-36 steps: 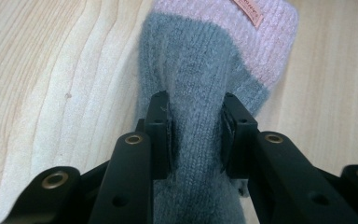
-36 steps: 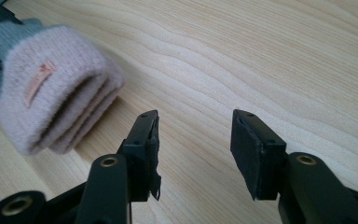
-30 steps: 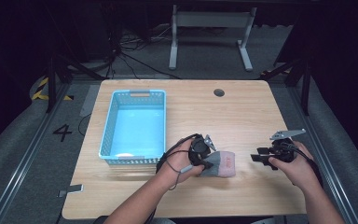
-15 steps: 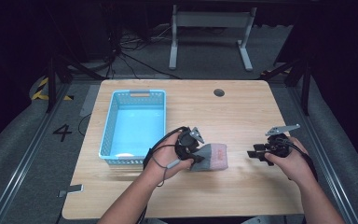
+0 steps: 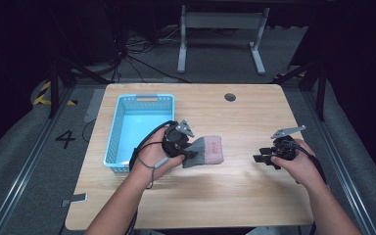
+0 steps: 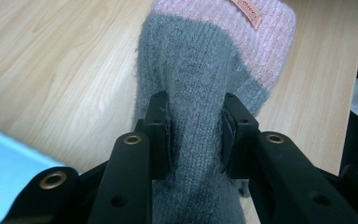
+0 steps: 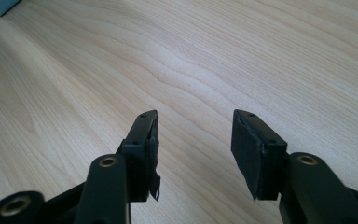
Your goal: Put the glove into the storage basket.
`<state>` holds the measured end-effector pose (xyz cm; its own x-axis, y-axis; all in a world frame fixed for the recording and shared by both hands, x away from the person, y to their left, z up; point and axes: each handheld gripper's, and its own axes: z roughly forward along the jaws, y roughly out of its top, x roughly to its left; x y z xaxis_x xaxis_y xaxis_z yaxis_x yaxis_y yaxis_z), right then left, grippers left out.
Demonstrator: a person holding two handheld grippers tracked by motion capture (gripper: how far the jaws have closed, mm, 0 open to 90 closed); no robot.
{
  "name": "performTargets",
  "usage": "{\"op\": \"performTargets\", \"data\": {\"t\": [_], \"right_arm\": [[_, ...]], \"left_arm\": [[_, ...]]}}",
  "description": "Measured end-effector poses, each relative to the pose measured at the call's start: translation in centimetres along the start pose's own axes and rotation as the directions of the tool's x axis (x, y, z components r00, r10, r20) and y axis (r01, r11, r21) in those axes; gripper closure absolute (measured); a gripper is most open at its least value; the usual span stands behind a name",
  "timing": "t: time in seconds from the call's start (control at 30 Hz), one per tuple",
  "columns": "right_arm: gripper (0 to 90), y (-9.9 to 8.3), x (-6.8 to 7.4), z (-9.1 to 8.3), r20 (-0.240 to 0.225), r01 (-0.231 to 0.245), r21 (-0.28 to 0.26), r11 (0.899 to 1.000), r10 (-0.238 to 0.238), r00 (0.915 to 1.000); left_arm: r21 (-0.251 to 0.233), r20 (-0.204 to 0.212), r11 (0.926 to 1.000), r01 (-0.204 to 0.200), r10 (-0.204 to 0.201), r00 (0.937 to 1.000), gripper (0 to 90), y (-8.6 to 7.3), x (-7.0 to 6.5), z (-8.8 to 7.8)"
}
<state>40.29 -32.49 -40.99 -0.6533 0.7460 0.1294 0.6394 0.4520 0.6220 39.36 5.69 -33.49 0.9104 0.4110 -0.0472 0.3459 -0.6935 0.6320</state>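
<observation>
Sock (image 5: 206, 151) clamped at grey end in left gripper (image 5: 188, 152), long axis toward right table edge; basket (image 5: 139, 128) just left. Right gripper (image 5: 259, 158) jaws apart, empty.

The high view looks forward and down from above the person's side, taking in the whole worktop (image 5: 235, 196); each tool's camera rides close, looking along its jaws; all three share the wooden worktop surface.

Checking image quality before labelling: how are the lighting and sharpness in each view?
High view: table evenly lit, surroundings dark, slightly soft. Left gripper view: sock knit sharp, tongs near the lens softer. Right gripper view: wood grain crisp, open tongs dark, no glare.
</observation>
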Motion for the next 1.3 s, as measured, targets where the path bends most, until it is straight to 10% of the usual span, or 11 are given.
{"op": "performTargets", "data": {"t": [1.3], "right_arm": [[50.9, -2.6, -0.5, -1.8, 0.037, -0.075, -0.010, 0.997, 0.075, 0.9965]], "left_arm": [[0.001, -0.117, 0.9991, 0.043, -0.043, 0.9922, 67.8, -4.0, 7.6, -5.9]]}}
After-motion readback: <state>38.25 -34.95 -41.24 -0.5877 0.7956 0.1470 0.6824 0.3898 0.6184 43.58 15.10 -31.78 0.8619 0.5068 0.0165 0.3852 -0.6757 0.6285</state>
